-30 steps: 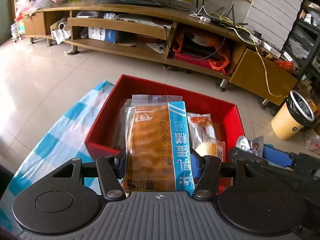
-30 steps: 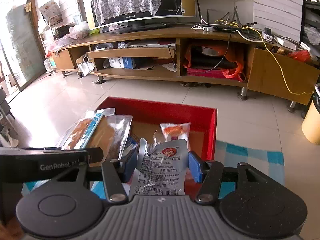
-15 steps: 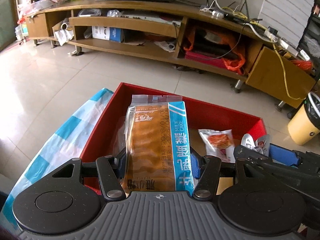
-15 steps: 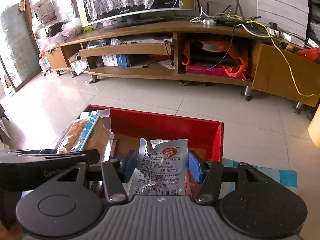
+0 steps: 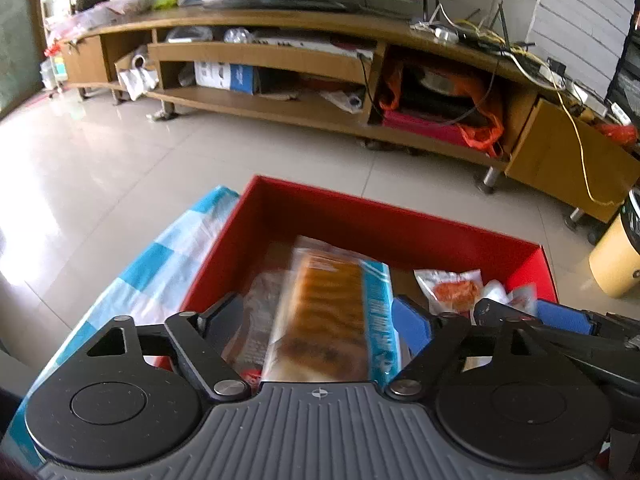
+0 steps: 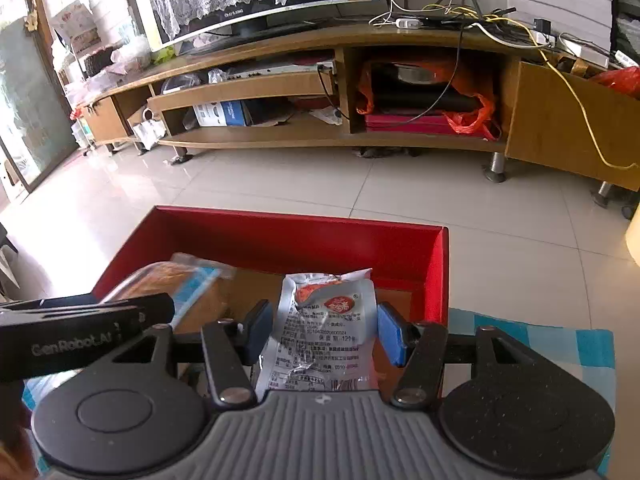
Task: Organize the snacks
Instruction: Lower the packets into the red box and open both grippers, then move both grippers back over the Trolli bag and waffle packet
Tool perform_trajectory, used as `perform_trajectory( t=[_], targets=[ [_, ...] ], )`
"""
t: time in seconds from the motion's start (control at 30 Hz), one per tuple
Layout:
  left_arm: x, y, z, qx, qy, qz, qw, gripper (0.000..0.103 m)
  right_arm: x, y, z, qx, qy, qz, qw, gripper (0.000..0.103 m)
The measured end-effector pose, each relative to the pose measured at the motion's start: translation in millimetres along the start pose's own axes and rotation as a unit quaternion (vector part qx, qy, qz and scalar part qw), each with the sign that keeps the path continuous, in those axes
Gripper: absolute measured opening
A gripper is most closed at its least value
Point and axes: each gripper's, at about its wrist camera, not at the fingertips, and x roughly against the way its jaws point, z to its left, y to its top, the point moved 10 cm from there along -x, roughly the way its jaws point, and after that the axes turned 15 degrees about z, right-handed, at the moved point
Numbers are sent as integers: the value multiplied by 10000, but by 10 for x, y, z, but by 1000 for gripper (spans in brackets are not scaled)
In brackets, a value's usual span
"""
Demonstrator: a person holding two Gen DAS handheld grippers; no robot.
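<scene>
A red box sits on a blue-and-white checked cloth over a pale tiled floor; its walls are red inside and its base is brown. In the left wrist view the box holds a milk cake pack with an orange cake showing through clear wrap and a blue strip down its right side, blurred and lying lengthwise toward the far wall. To its left, partly under it, lies a dark clear-wrapped snack. Toward the right wall rests a small pouch with an orange-red filling. The left gripper is over the near part of the box; its jaws are opening, the cake pack lies between them, and neither pad presses on it. In the right wrist view the right gripper is over the box's right half, jaws at a middling width, holding a crinkled silver packet with a red logo and printed text; both blue pads bear on its sides. The packet stands upright above the box floor, just inside the near right corner. Behind the box, a wooden TV stand carries cables and a screen.
</scene>
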Motion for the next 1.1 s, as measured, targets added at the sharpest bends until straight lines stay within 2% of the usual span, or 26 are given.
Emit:
perform_trajectory(
  t=[0.27, 0.6, 0.9, 1.03, 1.1],
  targets=[
    [41, -32, 24, 45, -69, 57, 9999, 87, 92, 58, -53, -153, 33, -123, 9998, 62],
    [220, -349, -141, -173, -549, 290, 9979, 90, 400, -88, -214, -145, -236, -55, 9996, 62],
    [78, -963, -439, -612, -857, 972, 9897, 95, 652, -608, -466, -150, -534, 243, 9982, 63],
    [-94, -1179, -555, -639, -956, 1353, 9841, 96, 767, -867, -617, -127, -657, 360, 9971, 63],
    [-168, -1210, -611, -557, -930, 1420, 9839, 96, 807, -960, -681, -154, -643, 400, 9970, 63]
  ],
)
